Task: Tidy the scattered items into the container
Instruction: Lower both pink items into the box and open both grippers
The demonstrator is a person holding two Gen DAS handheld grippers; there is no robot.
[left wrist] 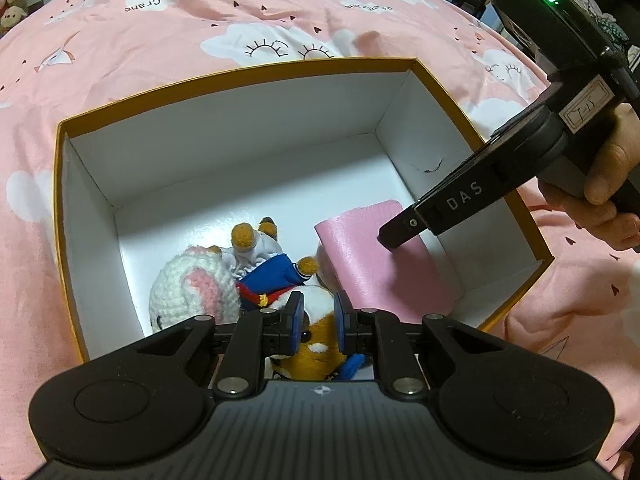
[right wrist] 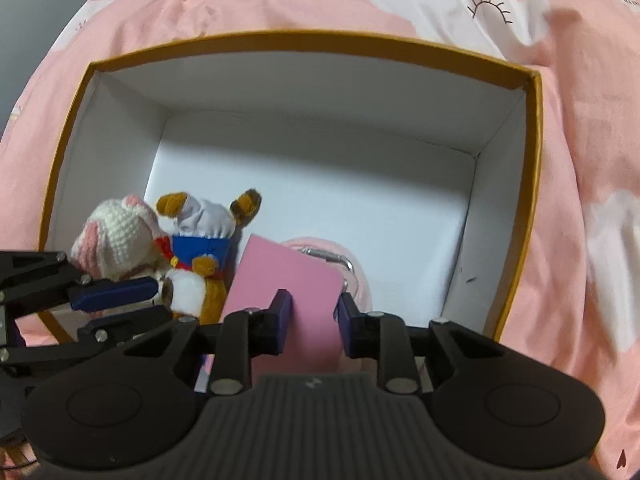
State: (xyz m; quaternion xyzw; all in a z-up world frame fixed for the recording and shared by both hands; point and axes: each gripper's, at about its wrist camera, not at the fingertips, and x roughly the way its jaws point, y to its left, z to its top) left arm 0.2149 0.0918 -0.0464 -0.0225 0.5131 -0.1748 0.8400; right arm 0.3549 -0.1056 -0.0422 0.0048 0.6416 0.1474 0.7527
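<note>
Left gripper: clamped on orange-and-white plush dog, lowering it inside orange-rimmed white cardboard box.
Right gripper: pinching flat pink leather wallet beside the dog, apparently for placement.

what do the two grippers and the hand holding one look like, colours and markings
Both grippers are matte black with blue finger pads, silver pivot bolts and a ribbed body. The left gripper carries a small white emblem. The right gripper reads DAS in white, with a handwritten white label and a green light. The right hand is bare.
</note>
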